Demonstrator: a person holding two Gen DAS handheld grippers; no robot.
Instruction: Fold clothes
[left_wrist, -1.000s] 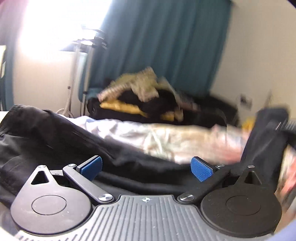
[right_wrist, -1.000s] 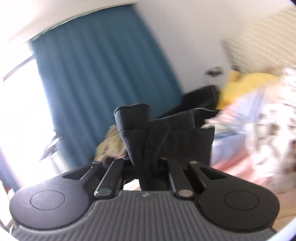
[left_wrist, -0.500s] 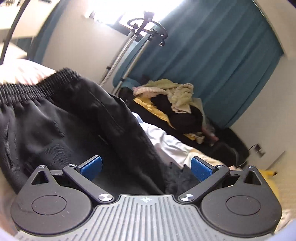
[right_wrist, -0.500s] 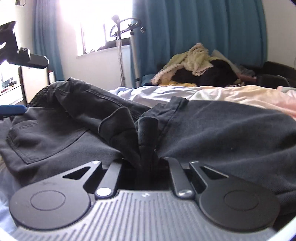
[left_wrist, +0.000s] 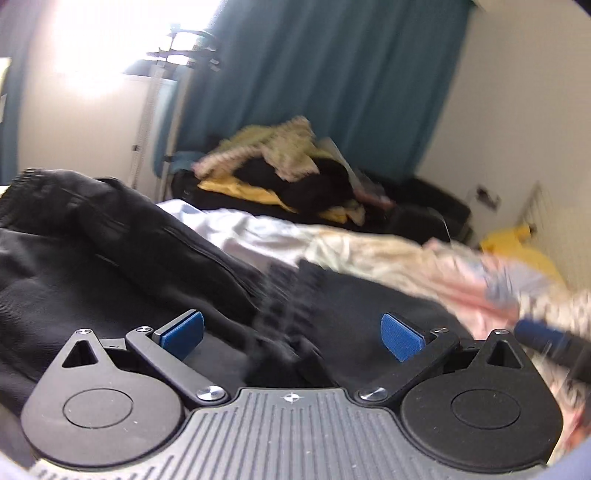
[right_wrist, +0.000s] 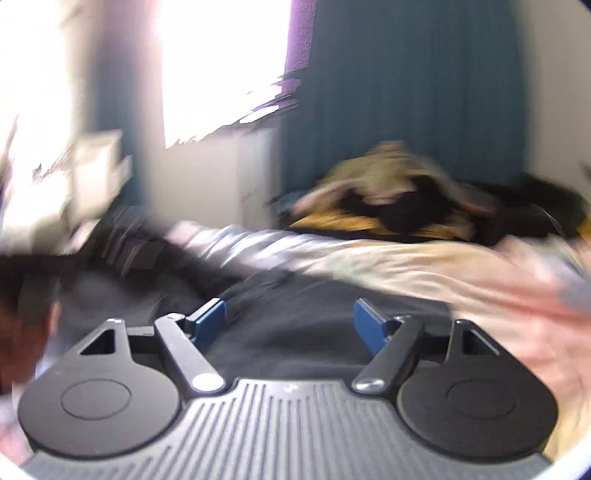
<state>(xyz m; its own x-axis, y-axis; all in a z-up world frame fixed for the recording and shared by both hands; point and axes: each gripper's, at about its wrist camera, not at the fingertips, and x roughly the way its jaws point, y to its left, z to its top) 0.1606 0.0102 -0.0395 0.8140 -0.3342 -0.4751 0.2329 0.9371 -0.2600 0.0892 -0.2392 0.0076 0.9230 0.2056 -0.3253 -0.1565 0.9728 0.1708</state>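
The right hand-held gripper (right_wrist: 290, 325) is opening, its two blue pads (right_wrist: 210, 319) spread with only flat dark cloth beneath them and nothing pinched; this reads as a release after laying a fold down. The left hand-held gripper (left_wrist: 291, 336) also stands spread, its two pads clear of the cloth, low over the same garment, probably ready to take a new hold. One pair of black trousers (left_wrist: 110, 266) lies across the near side of the bed (left_wrist: 369, 251). One heap of unfolded clothes (left_wrist: 291, 173) waits far behind it.
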